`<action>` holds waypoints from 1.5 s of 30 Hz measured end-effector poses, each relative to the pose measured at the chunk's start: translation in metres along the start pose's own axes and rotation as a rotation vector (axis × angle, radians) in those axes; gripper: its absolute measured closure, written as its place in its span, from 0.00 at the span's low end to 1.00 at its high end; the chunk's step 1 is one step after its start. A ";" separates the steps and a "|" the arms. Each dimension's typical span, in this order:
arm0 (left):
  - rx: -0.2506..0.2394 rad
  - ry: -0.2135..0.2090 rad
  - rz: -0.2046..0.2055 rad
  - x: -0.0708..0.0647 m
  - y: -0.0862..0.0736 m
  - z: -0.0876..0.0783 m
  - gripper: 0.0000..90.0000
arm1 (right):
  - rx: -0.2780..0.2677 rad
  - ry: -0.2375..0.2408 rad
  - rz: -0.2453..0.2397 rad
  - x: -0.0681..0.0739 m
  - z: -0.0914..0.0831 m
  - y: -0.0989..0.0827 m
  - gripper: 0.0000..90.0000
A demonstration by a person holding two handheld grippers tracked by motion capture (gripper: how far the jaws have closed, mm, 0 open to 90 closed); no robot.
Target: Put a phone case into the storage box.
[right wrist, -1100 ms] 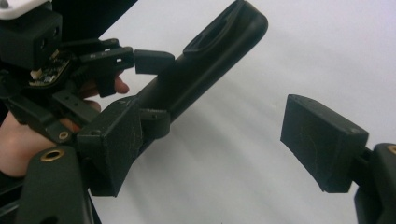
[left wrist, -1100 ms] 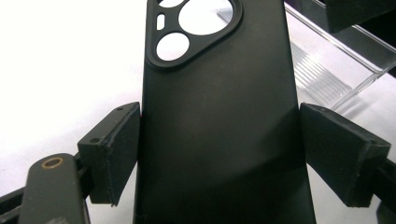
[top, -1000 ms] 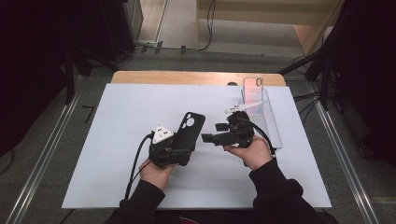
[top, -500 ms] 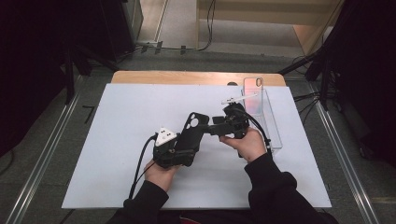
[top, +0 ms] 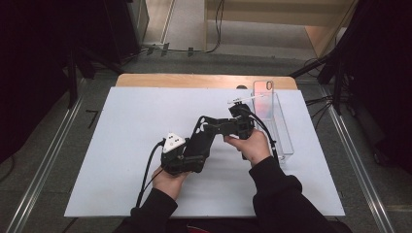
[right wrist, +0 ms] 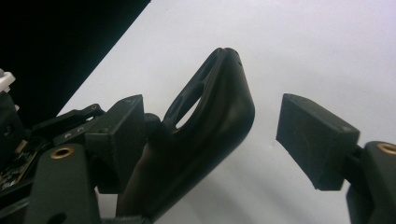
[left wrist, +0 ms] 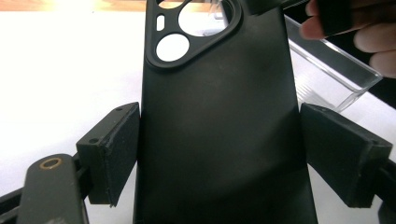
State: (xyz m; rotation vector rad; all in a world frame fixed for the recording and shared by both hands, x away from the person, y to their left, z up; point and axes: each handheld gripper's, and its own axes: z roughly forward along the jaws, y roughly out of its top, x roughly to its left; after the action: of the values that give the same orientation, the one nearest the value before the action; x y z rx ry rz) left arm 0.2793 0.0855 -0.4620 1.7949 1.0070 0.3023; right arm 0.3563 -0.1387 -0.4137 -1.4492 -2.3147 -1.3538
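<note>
A black phone case with a camera cut-out is held up off the white board, tilted. My left gripper is shut on its lower part; in the left gripper view both pads press the long sides of the case. My right gripper reaches in from the right at the case's upper end. In the right gripper view the camera end of the case sits between the jaws, against the left pad, with a clear gap to the right pad. These jaws have just been closing and are still open.
A clear plastic box lies at the right of the white board, with a transparent phone case standing at its far end. A wooden table edge runs behind the board. Metal rails flank both sides.
The right hand has moved left, from beside the case to its upper end, which now lies between the jaws. The left hand has kept its hold and place.
</note>
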 end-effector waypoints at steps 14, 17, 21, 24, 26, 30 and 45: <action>-0.038 -0.021 0.001 -0.004 0.001 -0.001 0.16 | -0.031 0.104 0.146 -0.007 -0.008 0.004 0.75; -0.042 -0.023 0.003 -0.004 0.001 -0.001 0.16 | -0.034 0.138 0.179 -0.008 -0.009 0.005 0.79; -0.043 -0.027 0.009 -0.005 0.001 -0.001 0.16 | -0.030 0.171 0.210 -0.007 -0.012 0.006 0.82; -0.058 -0.030 0.013 -0.005 0.001 -0.002 0.16 | -0.037 0.177 0.207 -0.005 -0.013 0.007 0.83; -0.064 -0.031 0.018 -0.006 0.001 -0.002 0.15 | -0.041 0.182 0.214 -0.004 -0.015 0.007 0.84; -0.061 -0.039 0.020 -0.006 0.001 -0.002 0.15 | -0.042 0.197 0.215 0.000 -0.017 0.008 0.85; 0.039 -0.060 0.048 -0.008 0.016 -0.008 0.10 | -0.066 0.185 0.158 0.010 -0.030 0.013 0.86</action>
State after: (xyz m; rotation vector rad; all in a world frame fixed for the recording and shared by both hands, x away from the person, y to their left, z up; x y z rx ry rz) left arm 0.2773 0.0827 -0.4424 1.8545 0.9353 0.2586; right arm 0.3497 -0.1515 -0.3824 -1.4236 -2.0165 -1.4634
